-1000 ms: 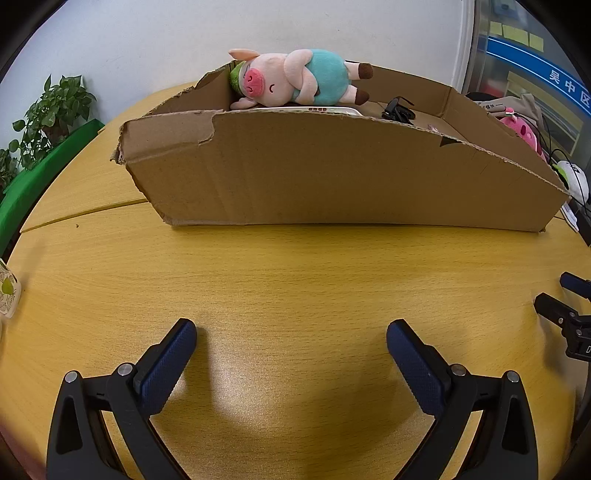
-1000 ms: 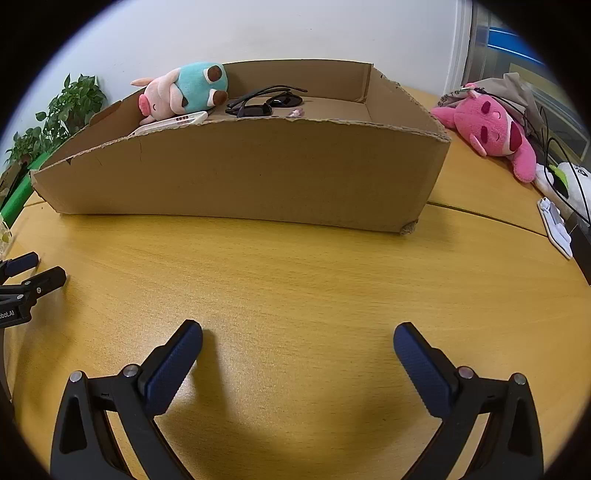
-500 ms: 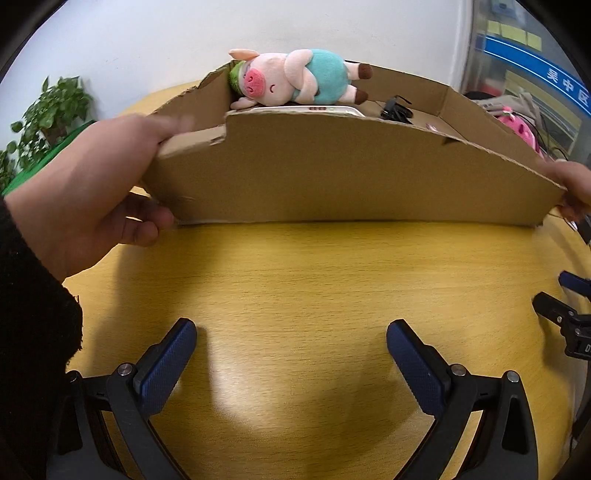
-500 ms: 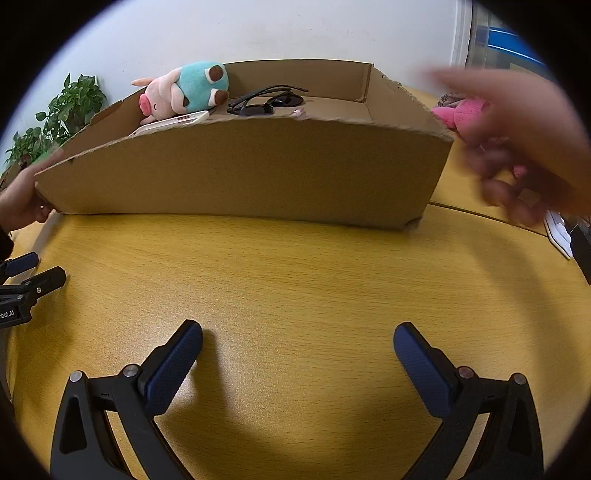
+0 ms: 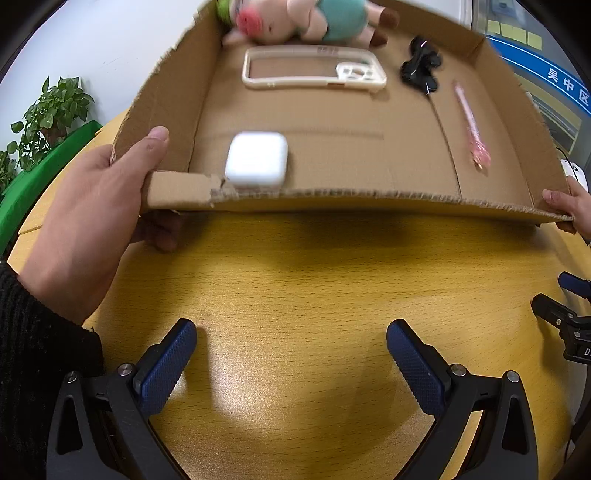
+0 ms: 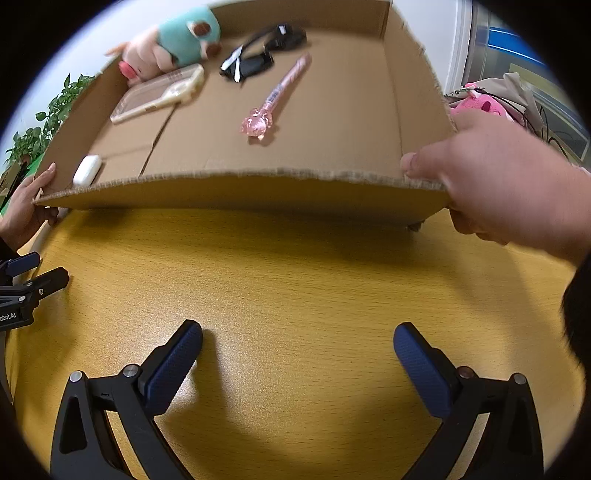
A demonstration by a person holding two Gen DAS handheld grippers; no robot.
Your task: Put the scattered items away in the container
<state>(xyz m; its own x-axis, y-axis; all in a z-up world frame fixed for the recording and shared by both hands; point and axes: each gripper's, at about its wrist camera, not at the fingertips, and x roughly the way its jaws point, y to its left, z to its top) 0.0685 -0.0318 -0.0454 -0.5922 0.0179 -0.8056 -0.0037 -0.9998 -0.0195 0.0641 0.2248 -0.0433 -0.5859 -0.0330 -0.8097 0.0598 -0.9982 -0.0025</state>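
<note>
Your big wooden table fills the bottom of both views. Above it, your two bare hands tip the cardboard box toward you so you can see inside. Your left hand grips the box's left corner and your right hand grips its right corner.

Only the right wrist view shows the pink plush toy on the table past the box. Only the left wrist view shows the phone case's cut-out window clearly.

Inside the box, the pig plush lies at the far wall. The clear phone case lies just in front of it. The black sunglasses sit beside the pig. The pink pen lies in the middle. The little white earbud case is blurry and sits at the near edge, by your left thumb.

Your left gripper rests on the table with its fingers spread wide, holding nothing. Your right gripper rests the same way, fingers apart and holding nothing. The box is well beyond both.
</note>
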